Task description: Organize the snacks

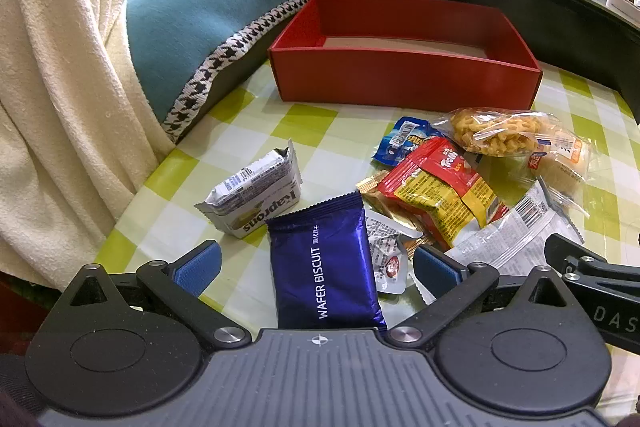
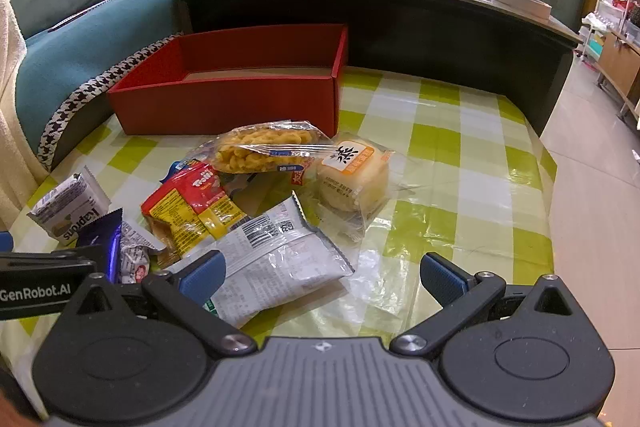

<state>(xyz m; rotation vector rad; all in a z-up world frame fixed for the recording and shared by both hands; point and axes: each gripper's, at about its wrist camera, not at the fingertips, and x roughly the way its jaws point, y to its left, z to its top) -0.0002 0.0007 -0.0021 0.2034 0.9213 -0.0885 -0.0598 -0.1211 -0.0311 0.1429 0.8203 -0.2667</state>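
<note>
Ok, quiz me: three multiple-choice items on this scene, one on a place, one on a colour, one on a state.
1. The wafer biscuit pack lies:
A. in the box
B. between the left gripper's fingers
C. on the sofa

2. The box is:
A. red
B. green
C. white

3. The right gripper is:
A. shut on a bun
B. shut, empty
C. open

Key: 1 B, the pack sits between the spread blue pads; 2 A, its walls are red; 3 C, the fingers stand wide apart, gripping nothing.
</note>
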